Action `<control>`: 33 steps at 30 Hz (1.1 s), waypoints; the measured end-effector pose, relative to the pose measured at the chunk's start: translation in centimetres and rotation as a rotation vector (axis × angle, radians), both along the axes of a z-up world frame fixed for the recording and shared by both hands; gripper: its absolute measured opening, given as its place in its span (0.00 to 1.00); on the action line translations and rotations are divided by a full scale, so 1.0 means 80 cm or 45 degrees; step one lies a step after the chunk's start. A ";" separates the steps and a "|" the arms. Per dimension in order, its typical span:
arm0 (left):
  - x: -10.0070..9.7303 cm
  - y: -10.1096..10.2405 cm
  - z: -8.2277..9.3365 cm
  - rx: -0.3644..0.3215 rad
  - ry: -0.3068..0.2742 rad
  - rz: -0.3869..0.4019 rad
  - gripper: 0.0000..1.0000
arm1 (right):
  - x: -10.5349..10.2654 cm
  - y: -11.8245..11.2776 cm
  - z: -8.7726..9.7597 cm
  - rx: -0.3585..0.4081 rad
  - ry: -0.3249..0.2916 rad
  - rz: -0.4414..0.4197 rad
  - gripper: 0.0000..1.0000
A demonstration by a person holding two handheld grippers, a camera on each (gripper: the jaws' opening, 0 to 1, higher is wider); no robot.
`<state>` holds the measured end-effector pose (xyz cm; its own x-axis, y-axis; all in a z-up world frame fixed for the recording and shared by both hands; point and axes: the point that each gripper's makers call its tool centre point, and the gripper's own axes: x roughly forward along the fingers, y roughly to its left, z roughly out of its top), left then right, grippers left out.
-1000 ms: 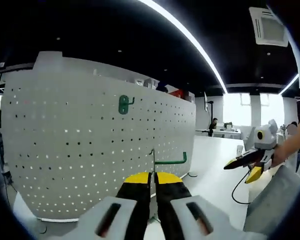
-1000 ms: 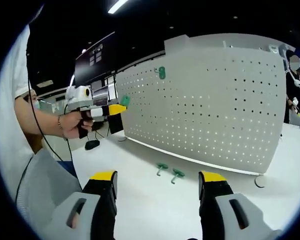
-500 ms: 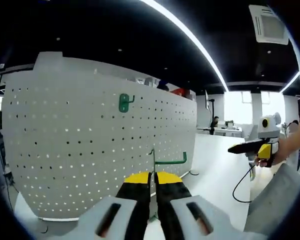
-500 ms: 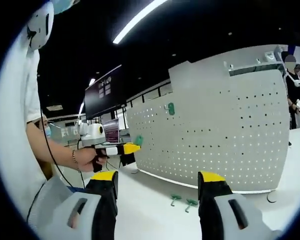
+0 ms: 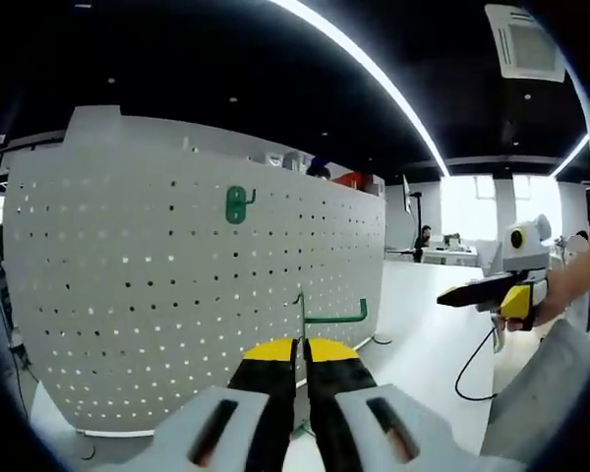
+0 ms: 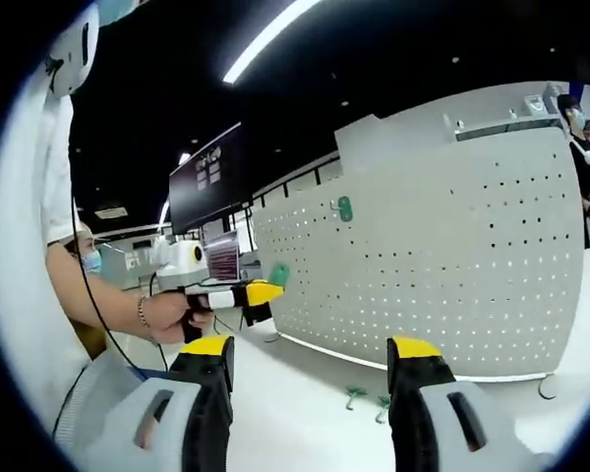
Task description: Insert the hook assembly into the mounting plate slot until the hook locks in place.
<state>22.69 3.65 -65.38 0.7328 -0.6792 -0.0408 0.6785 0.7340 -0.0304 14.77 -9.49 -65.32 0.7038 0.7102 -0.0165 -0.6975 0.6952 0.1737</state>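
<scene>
The green metal hook with a thin upright wire stem (image 5: 320, 317) is held in the left tool (image 5: 300, 346), whose yellow-tipped black jaws are closed on the stem so that almost no gap is seen between them. The long arm of the hook lies crosswise to the jaws, pointing toward the right of the left gripper view, and its stem stands upright. Straight ahead of it stands the white perforated mounting plate (image 5: 128, 295), upright on the white surface (image 5: 428, 334); the hook is near the plate but is not yet seated in any hole. A second green hook (image 5: 237, 205) is already hanging high on the plate.

In the right gripper view the right tool (image 6: 310, 356) is wide open and holds nothing; two small green hooks (image 6: 366, 397) lie on the surface beside the foot of the plate. The left tool is judged to be the nearer one to the plate, so the coming move should be a push forward along the jaws.

No brand or readable writing is seen; the text on the dark wall screen (image 6: 205, 177) is too small to read.
</scene>
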 end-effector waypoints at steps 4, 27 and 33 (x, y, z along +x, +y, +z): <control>-0.003 -0.001 0.001 0.003 -0.002 0.008 0.03 | 0.006 0.010 0.003 0.007 -0.003 0.012 0.61; -0.011 -0.010 0.013 -0.015 -0.015 0.059 0.03 | 0.040 0.056 0.025 0.119 0.012 0.048 0.58; -0.011 -0.014 0.016 -0.023 -0.014 0.063 0.03 | 0.042 0.065 0.028 0.131 0.019 0.061 0.57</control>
<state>21.77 2.52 -64.09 0.7658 -0.6427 -0.0207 0.6418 0.7660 -0.0366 18.13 -4.26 -63.11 0.6693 0.7414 0.0480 -0.7262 0.6391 0.2534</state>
